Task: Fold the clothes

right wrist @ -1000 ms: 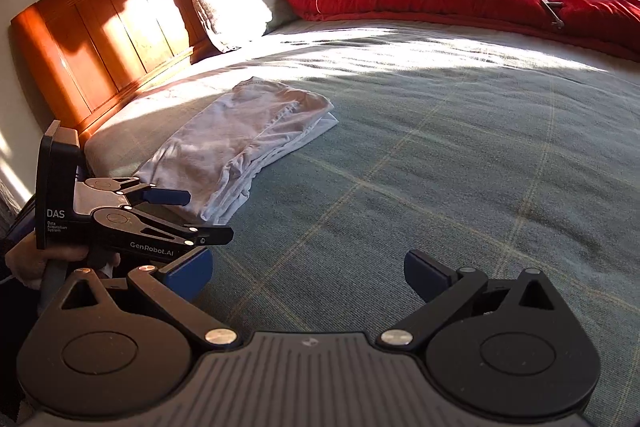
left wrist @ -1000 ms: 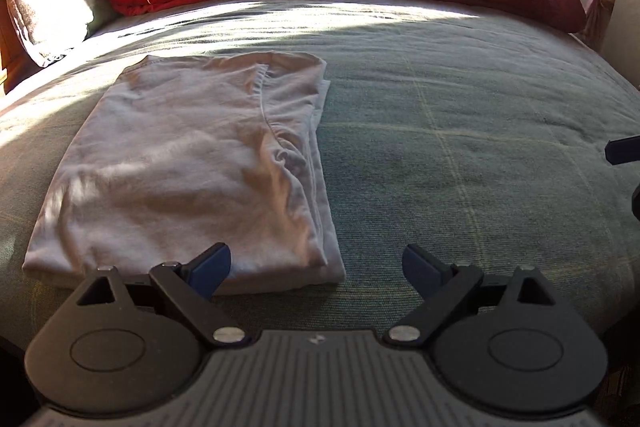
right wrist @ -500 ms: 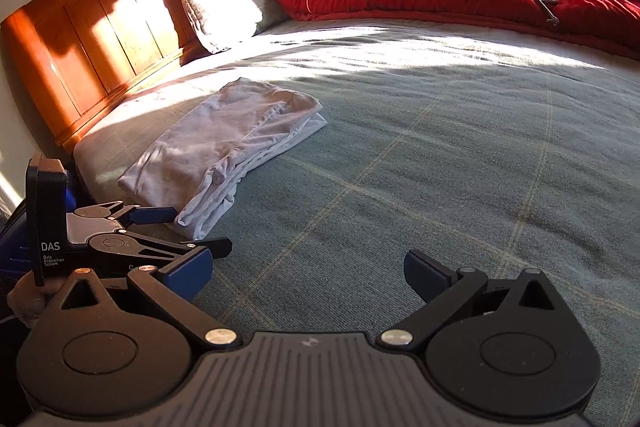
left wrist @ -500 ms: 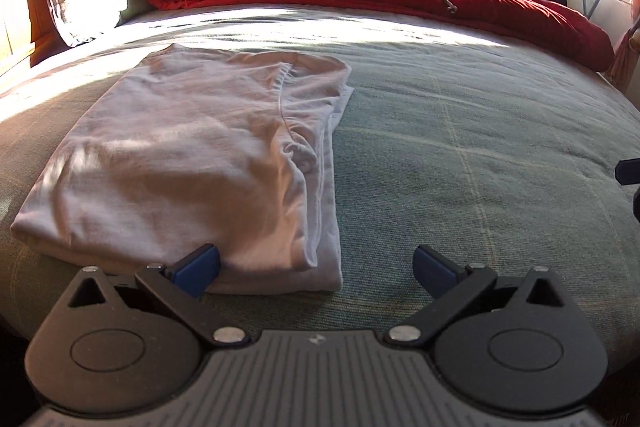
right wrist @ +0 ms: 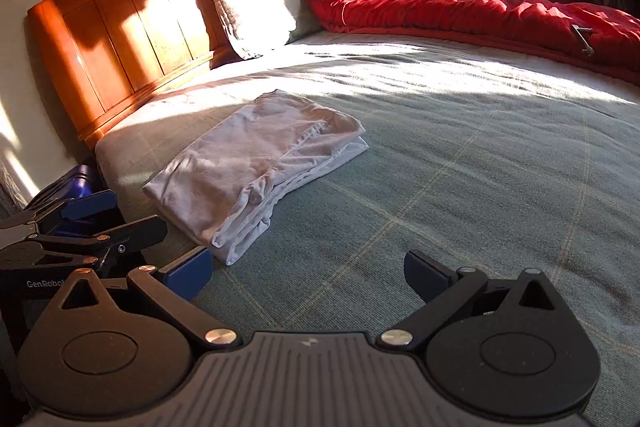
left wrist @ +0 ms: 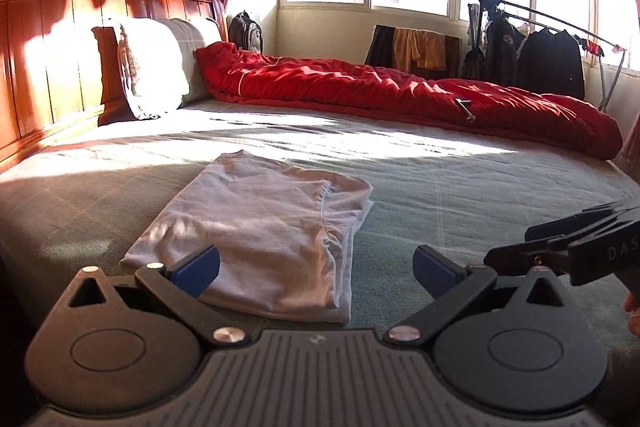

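Note:
A folded white garment (left wrist: 260,231) lies flat on the grey-green bed cover (left wrist: 460,195), near the bed's front edge; it also shows in the right wrist view (right wrist: 256,167). My left gripper (left wrist: 316,269) is open and empty, held just short of the garment's near edge. My right gripper (right wrist: 306,271) is open and empty over bare cover, to the right of the garment. The left gripper (right wrist: 86,223) shows at the right wrist view's left edge, and the right gripper (left wrist: 568,247) at the left wrist view's right edge.
A red quilt (left wrist: 400,91) lies along the far side of the bed. A pillow (left wrist: 156,63) leans on the wooden headboard (left wrist: 52,59). A backpack (left wrist: 246,31) and a rack of dark clothes (left wrist: 536,55) stand by the window.
Both grippers have pulled back and tilted up from the garment, so more of the room shows. The garment has not moved. Both grippers stay open.

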Motion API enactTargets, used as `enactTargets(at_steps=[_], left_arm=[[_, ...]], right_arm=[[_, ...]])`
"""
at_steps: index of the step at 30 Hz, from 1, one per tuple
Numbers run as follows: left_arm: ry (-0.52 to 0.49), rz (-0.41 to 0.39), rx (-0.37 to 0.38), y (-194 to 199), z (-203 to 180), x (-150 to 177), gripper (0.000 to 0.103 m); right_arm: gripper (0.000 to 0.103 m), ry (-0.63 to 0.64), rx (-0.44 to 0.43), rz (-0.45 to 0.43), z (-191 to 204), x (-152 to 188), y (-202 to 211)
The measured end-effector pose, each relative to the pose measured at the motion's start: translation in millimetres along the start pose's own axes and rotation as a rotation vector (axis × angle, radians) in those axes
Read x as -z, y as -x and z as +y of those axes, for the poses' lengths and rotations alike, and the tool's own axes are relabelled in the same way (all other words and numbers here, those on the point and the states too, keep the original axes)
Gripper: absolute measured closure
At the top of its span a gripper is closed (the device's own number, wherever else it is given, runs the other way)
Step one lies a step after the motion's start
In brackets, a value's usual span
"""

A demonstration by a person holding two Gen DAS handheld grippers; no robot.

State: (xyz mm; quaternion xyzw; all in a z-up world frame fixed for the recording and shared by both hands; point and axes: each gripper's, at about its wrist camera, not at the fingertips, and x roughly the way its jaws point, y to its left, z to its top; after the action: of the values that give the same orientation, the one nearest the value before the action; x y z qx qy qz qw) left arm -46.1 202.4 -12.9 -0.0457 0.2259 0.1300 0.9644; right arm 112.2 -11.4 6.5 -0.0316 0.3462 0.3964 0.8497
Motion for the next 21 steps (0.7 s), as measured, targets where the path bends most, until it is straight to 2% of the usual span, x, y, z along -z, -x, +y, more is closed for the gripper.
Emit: enactTargets(at_steps=[4,6,13,17,21], left_arm=[[-0.006,0.044,-0.142,18.9,3.9,0.0,0.001],[0.025,0.080,-0.176,26.0,9.3,3.2,0.001],[0.102,0.131,-0.237,52.8,18.7,12.4,0.001],[0.105,0.132,-0.223,67.3,14.6,13.7,0.001],[0.104,0.133,-0.229,80.8,6.5,16.7,0.001]], right_arm=[[0.000,0.090,0.011,-0.023,28.6,-5.0,0.6],[0.000,0.115,0.018,-0.018,40.0,-0.7,1.0],[0.000,0.165,0.039,-0.006,70.6,16.4,12.3],[0.000,0.186,0.086,-0.002,81.1,27.7,23.3],[0.000,0.178,0.080,0.024,85.3,38.0,31.2]])
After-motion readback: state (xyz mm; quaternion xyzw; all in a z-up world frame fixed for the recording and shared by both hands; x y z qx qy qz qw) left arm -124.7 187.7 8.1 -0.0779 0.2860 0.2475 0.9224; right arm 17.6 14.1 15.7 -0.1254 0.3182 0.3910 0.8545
